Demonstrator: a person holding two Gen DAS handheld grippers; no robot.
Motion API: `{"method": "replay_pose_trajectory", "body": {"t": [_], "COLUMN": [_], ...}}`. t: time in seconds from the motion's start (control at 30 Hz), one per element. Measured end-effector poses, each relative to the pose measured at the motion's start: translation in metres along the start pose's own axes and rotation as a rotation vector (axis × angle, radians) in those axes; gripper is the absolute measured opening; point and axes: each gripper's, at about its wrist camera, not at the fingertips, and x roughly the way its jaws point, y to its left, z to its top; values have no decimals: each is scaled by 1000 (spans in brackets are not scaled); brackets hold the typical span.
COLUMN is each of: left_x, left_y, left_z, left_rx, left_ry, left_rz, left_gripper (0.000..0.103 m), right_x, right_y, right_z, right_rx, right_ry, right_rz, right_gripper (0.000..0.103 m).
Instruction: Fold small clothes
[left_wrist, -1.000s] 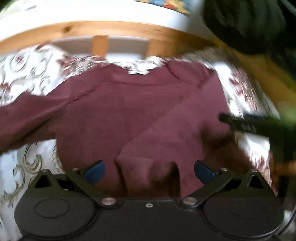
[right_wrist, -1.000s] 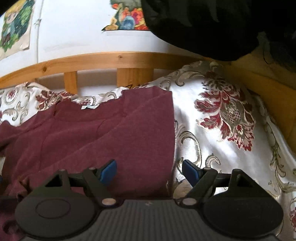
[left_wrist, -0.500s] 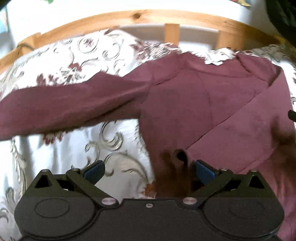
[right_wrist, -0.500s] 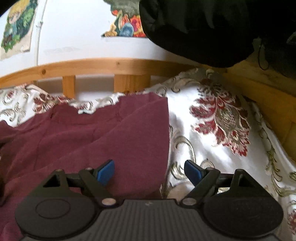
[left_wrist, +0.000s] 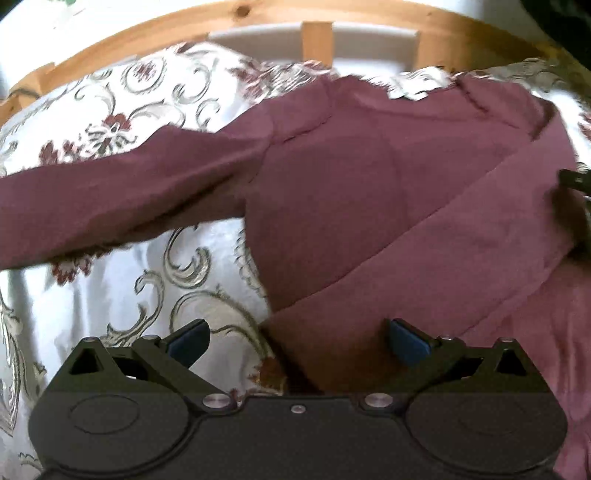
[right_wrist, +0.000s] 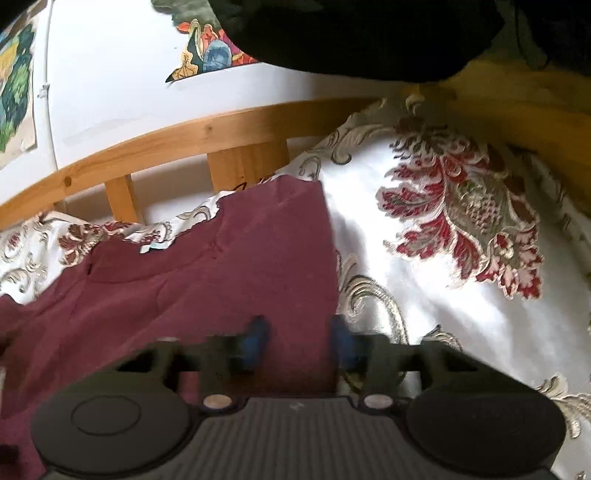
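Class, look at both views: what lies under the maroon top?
The maroon top lies on a white bedspread with a floral pattern, which shows around it. Whatever is directly beneath the cloth is covered.

A white bedspread (right_wrist: 424, 258) with red and gold floral patterns covers the bed. A wooden rail (right_wrist: 207, 136) with upright slats runs along the far edge. Behind the rail, a white wall (right_wrist: 129, 74) carries two colourful pictures (right_wrist: 207, 55). Dark fabric (right_wrist: 351, 33) hangs at upper right.

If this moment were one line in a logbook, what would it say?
maroon top on bedspread, one sleeve folded | left gripper open | right gripper narrowing over edge
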Motion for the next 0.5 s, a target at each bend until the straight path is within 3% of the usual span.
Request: {"method": "replay_pose_trajectory", "body": {"t": [0.07, 0.2, 0.3, 0.4, 0.47, 0.5], "left_x": [1, 0, 7, 12, 12, 12], "left_y": [4, 1, -6, -7, -5, -4], "left_z": [1, -1, -2, -4, -5, -5], "left_rx": [-30, -11, 19, 25, 16, 14], "left_ry": [12, 3, 38, 65, 69, 72], "left_rz": [-24, -48, -46, -43, -49, -50], "left_gripper": [102, 102, 102, 102, 102, 102], "right_x": [-5, -24, -19, -13, -16, -19], "right_y": [3, 2, -8, -13, -14, -13], "right_z": [7, 24, 23, 12, 10, 11], "right_rx": [-11, -27, -19, -18, -27, -26], "right_ry": [-2, -67, -45, -14, -10, -8], "right_rz": [-33, -98, -114, -126, -124, -127], "right_gripper": [10, 8, 9, 20, 41, 46]}}
